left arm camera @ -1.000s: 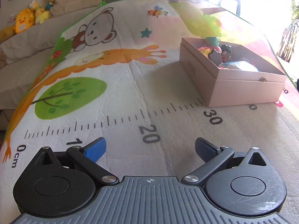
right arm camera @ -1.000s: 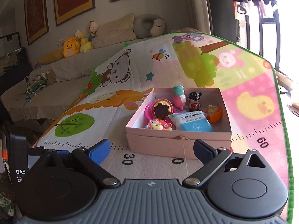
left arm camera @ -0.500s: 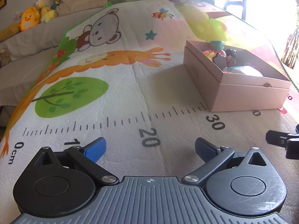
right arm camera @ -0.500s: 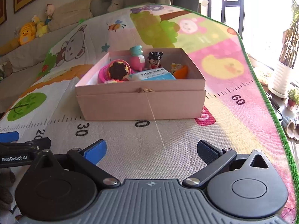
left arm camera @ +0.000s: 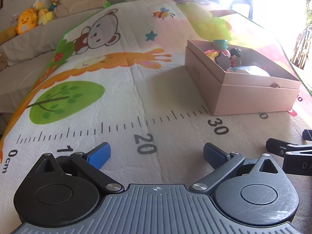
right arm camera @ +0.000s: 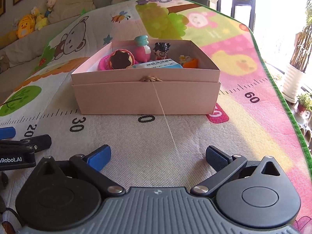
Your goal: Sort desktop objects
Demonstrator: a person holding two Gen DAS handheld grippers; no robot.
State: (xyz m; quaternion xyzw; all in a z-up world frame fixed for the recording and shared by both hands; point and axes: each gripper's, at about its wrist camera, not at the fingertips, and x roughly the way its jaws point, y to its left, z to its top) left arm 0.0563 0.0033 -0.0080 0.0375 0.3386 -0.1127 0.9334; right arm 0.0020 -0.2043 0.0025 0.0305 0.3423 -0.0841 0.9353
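Both the left gripper [left arm camera: 155, 154] and the right gripper [right arm camera: 158, 155] hang empty with jaws apart. Straight ahead of the right gripper, the pink box [right arm camera: 146, 95] holds the toys [right arm camera: 143, 51]. A thin thread [right arm camera: 165, 120] trailing from its front could snag a finger and drag the box.

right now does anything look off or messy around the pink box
One oddity: a thin pale thread hangs from a small frayed tuft at the front rim of the pink box and trails across the mat toward the right gripper. The toys sit inside the box; nothing is spilled.
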